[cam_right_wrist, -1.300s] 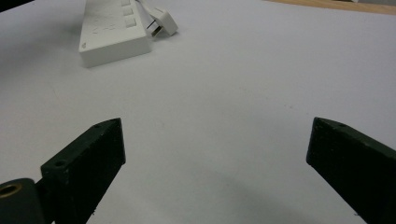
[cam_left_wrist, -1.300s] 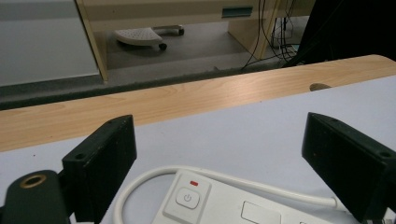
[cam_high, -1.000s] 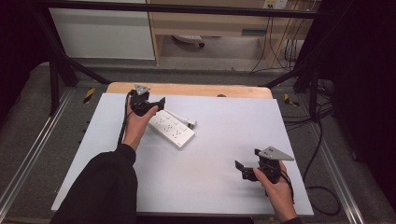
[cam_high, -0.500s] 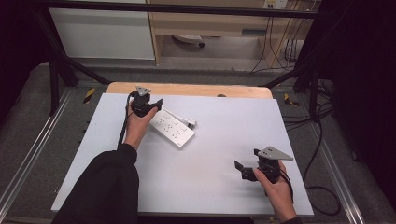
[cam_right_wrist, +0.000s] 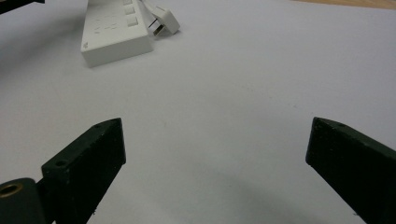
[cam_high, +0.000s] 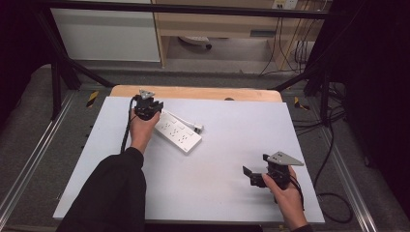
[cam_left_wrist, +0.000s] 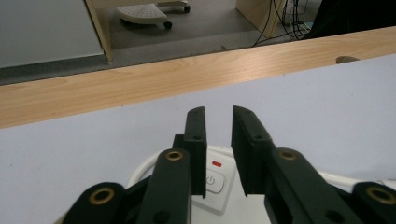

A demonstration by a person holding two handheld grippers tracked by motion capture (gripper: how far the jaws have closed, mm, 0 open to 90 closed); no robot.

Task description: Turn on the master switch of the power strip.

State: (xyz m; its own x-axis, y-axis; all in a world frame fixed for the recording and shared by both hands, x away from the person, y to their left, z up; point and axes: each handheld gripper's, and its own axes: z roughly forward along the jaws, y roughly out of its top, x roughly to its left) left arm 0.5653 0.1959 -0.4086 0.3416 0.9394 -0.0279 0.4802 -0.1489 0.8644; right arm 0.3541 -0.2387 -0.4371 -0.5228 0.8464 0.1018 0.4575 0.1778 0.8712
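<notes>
Power strip [cam_high: 178,132] lay on the white table top [cam_high: 232,159], far-left part, set diagonally, w/ its plug [cam_high: 197,128] and white cord [cam_high: 178,119] just beside it on the far side. I had the left gripper [cam_high: 147,107] held over the strip's far-left end, hand resting by the strip. In the left gripper view [cam_left_wrist: 218,140] the jaws had just been closing and stood w/ only a narrow gap between them; nothing was pinched, pads pressed on nothing. Below that gap I saw the strip's switch button [cam_left_wrist: 211,180] w/ a small red mark [cam_left_wrist: 216,164] next to it. The wooden table edge [cam_left_wrist: 140,84] ran across beyond the white surface. The right gripper [cam_high: 256,178] sat well apart from the strip, near-right part of the table, in my right hand [cam_high: 289,198]. In the right gripper view [cam_right_wrist: 215,154] its jaws were spread wide over bare table, nothing between them, w/ the strip [cam_right_wrist: 116,32] and plug [cam_right_wrist: 164,19] far off at the top.
</notes>
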